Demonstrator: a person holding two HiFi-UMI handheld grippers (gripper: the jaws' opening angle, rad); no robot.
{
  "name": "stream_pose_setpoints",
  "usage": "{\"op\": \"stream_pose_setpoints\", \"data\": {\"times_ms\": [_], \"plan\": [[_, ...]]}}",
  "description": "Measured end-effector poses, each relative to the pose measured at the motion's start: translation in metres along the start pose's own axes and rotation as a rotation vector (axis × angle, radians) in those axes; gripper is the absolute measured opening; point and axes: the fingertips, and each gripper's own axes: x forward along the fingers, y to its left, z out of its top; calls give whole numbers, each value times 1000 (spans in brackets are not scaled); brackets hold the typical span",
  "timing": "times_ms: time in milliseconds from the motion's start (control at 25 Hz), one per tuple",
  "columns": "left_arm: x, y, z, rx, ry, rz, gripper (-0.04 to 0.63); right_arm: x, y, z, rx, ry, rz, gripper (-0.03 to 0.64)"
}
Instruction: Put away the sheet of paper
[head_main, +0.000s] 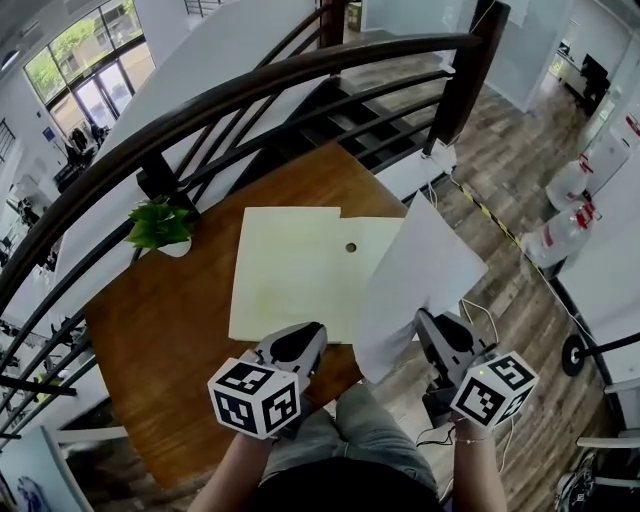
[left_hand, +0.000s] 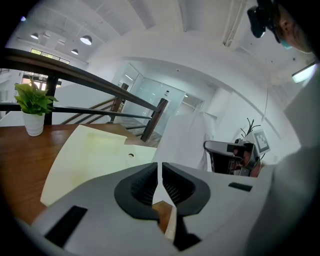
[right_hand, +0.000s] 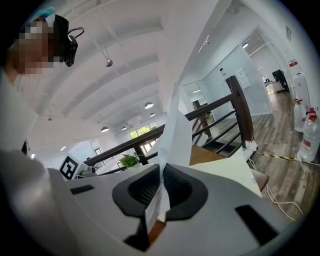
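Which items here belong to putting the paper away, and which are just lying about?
Job: sheet of paper, clamped in the right gripper; cream folder on the table, probably its destination.
Lying about: potted plant; water bottles.

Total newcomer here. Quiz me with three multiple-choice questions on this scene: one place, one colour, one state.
1. Where is the plant? A on a chair; B on the table by the railing; C on a shelf.
2. What colour is the folder? A blue; B black; C pale yellow.
3. The white sheet is: A held in the right gripper; B flat on the table; C crumpled.
B, it stands at the table's edge under the railing; C, it is cream-yellow; A, the jaws pinch it upright.
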Motion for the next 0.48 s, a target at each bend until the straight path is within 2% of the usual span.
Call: {"op": "stream_pose_setpoints", "data": {"times_ms": [480], "plan": [[9, 27, -9, -75, 15, 80, 38, 35, -17, -10, 23, 116, 77, 41]]}}
